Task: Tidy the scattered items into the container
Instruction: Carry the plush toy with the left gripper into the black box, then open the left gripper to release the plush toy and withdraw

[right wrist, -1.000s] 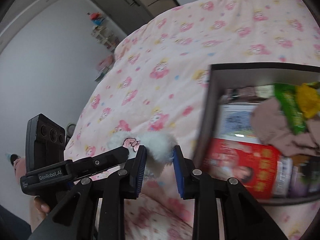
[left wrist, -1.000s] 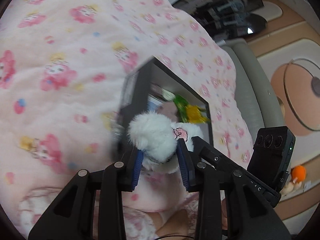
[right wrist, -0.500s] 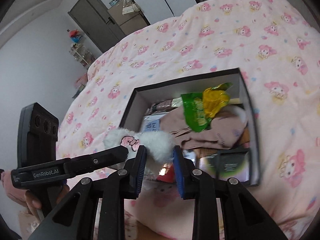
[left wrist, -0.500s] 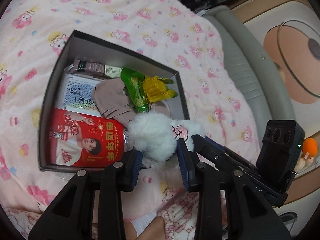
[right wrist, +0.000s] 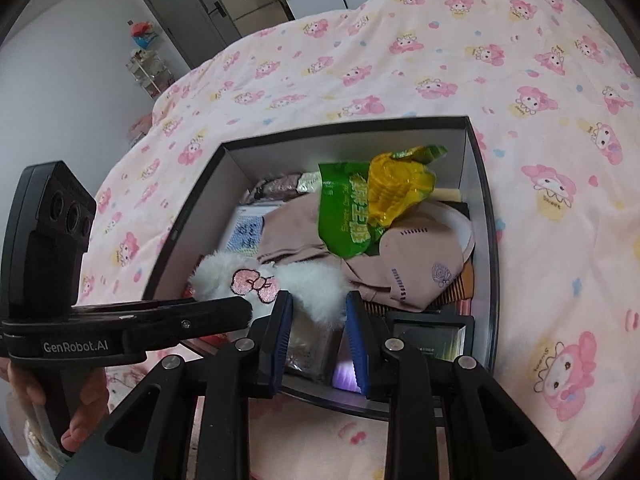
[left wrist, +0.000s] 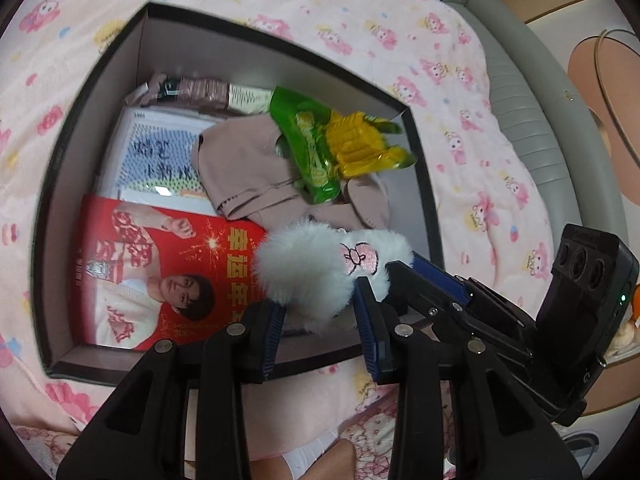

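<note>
Both grippers, left (left wrist: pixel 320 320) and right (right wrist: pixel 318 322), are clamped on one white fluffy item (left wrist: pixel 320 270) held over the box (right wrist: pixel 486 248) at its 6 o'clock edge; placement step; lowering and release judged next.

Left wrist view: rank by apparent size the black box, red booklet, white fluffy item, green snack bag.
1. black box
2. red booklet
3. white fluffy item and green snack bag: look alike; the fluffy item is nearer, so unranked.

A pink cartoon-print bedspread (right wrist: pixel 400 60) covers the bed; beyond stand a grey door (right wrist: pixel 188 20) and white wall (right wrist: pixel 60 60).
</note>
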